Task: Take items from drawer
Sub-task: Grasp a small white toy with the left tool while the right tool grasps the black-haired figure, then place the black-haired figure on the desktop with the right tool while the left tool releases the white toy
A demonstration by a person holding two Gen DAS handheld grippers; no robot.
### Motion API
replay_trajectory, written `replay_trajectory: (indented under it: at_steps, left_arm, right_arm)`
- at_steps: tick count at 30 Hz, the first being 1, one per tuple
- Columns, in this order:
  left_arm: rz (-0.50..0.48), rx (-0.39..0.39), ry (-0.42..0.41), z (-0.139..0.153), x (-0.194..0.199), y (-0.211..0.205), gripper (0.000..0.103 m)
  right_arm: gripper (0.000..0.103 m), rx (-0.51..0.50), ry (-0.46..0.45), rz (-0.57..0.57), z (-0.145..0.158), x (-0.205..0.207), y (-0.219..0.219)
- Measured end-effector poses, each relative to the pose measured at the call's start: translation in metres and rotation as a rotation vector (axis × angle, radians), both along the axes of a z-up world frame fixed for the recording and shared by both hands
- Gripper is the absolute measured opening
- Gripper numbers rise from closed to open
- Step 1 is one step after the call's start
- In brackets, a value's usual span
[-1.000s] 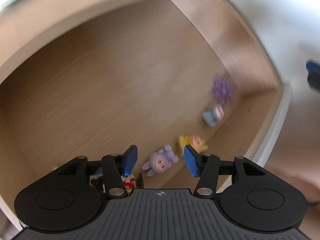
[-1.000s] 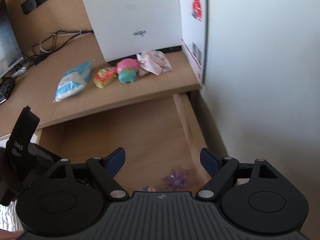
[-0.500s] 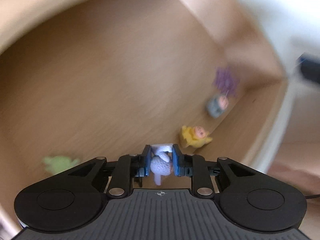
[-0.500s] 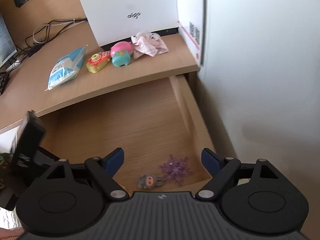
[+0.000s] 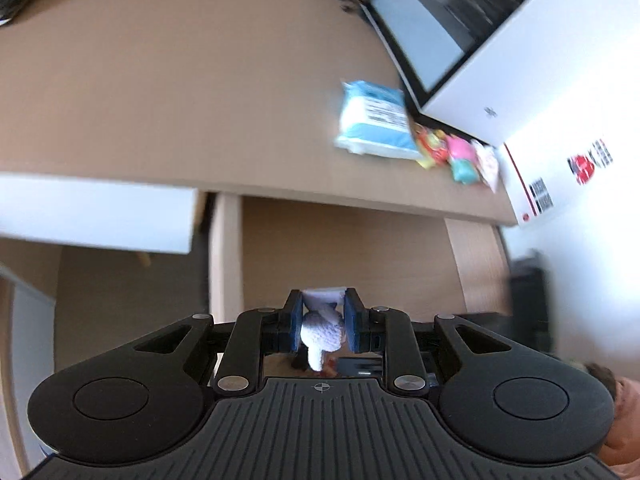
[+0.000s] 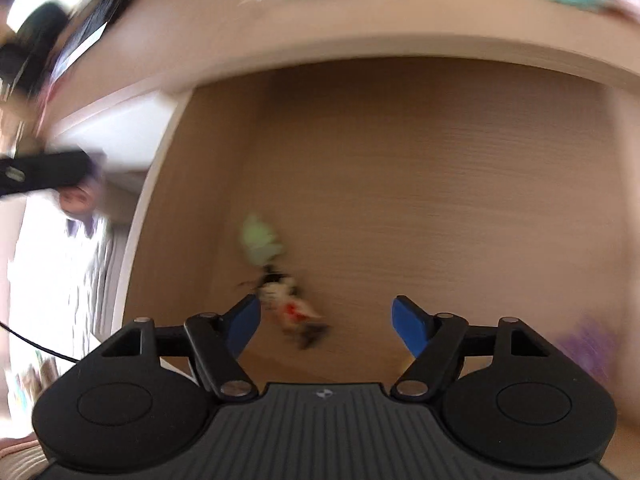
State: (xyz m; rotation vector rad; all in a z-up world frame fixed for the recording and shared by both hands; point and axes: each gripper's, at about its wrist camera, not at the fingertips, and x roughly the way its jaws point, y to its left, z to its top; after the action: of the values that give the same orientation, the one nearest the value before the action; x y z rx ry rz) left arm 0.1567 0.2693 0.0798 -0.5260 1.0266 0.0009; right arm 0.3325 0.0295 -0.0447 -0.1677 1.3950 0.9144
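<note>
My left gripper (image 5: 322, 318) is shut on a small pale purple plush figure (image 5: 323, 330), held above the open wooden drawer (image 5: 344, 256) and facing the desk. My right gripper (image 6: 325, 320) is open and points down into the drawer (image 6: 440, 184). Just ahead of its left finger lies a small white, red and black figure (image 6: 290, 306), with a light green figure (image 6: 259, 242) beyond it. A purple snowflake-like toy (image 6: 592, 344) lies at the right. The right wrist view is blurred.
On the desk top (image 5: 180, 92) lie a blue-and-white packet (image 5: 374, 122), a yellow toy (image 5: 430, 148), a pink-and-teal toy (image 5: 462, 160) and a white box (image 5: 520, 72). A white wall (image 5: 592, 240) stands to the right. The other gripper's black body (image 6: 40, 170) shows at the left.
My left gripper closed on the purple figure and lifted it out of the drawer toward the desk. My right gripper dropped down into the drawer, staying open.
</note>
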Motion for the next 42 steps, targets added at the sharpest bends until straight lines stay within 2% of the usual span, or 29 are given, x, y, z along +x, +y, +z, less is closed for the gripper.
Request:
replay_trajectory:
  at_steps: [2, 4, 5, 6, 7, 9, 12, 16, 23, 29, 32, 34, 35, 39, 42]
  left_arm:
    - [0.035, -0.009, 0.009, -0.002, -0.011, 0.002, 0.025]
    - [0.059, -0.021, 0.021, -0.004, -0.021, 0.006, 0.025]
    - [0.065, -0.027, 0.026, -0.006, -0.026, 0.009, 0.025]
    - [0.067, -0.032, 0.032, -0.009, -0.028, 0.008, 0.025]
    - [0.066, -0.035, 0.036, -0.011, -0.030, 0.007, 0.025]
    - [0.056, -0.045, 0.041, -0.016, -0.030, 0.003, 0.025]
    - [0.015, -0.062, 0.041, -0.019, -0.022, -0.006, 0.025]
    - [-0.065, -0.081, 0.018, -0.015, -0.001, -0.025, 0.025]
    - [-0.168, -0.074, -0.106, 0.009, 0.082, -0.066, 0.025]
    - [-0.176, 0.001, -0.186, 0.012, 0.168, -0.099, 0.025]
    - [-0.144, 0.089, -0.162, 0.002, 0.197, -0.108, 0.025]
    - [-0.127, 0.139, -0.184, -0.001, 0.205, -0.110, 0.025]
    - [-0.126, 0.137, -0.206, 0.000, 0.206, -0.110, 0.025]
    - [-0.090, 0.061, -0.296, 0.015, 0.197, -0.096, 0.025]
    - [-0.164, 0.057, -0.335, 0.031, 0.167, -0.091, 0.025]
  right_arm:
    - [0.069, -0.045, 0.010, 0.093, -0.012, -0.006, 0.032]
    - [0.056, -0.096, 0.003, 0.177, -0.023, -0.013, 0.056]
    - [0.054, -0.124, -0.007, 0.219, -0.029, -0.018, 0.066]
    - [0.048, -0.149, -0.019, 0.252, -0.033, -0.022, 0.073]
    - [0.038, -0.170, -0.032, 0.277, -0.036, -0.026, 0.078]
    - [0.028, -0.188, -0.067, 0.301, -0.034, -0.031, 0.080]
    - [0.028, -0.146, -0.064, 0.245, -0.018, -0.028, 0.066]
    - [0.028, -0.049, -0.118, 0.120, 0.025, -0.024, 0.021]
    - [0.028, 0.050, -0.232, -0.166, 0.084, -0.007, -0.060]
    - [0.028, 0.094, -0.355, -0.290, 0.112, 0.001, -0.102]
    - [0.028, 0.091, -0.361, -0.335, 0.115, 0.003, -0.110]
    - [0.028, 0.076, -0.366, -0.361, 0.113, 0.004, -0.117]
    - [0.028, 0.072, -0.368, -0.372, 0.110, 0.000, -0.121]
    - [0.028, 0.066, -0.363, -0.418, 0.106, 0.004, -0.138]
    - [0.028, 0.067, -0.361, -0.433, 0.102, 0.012, -0.138]
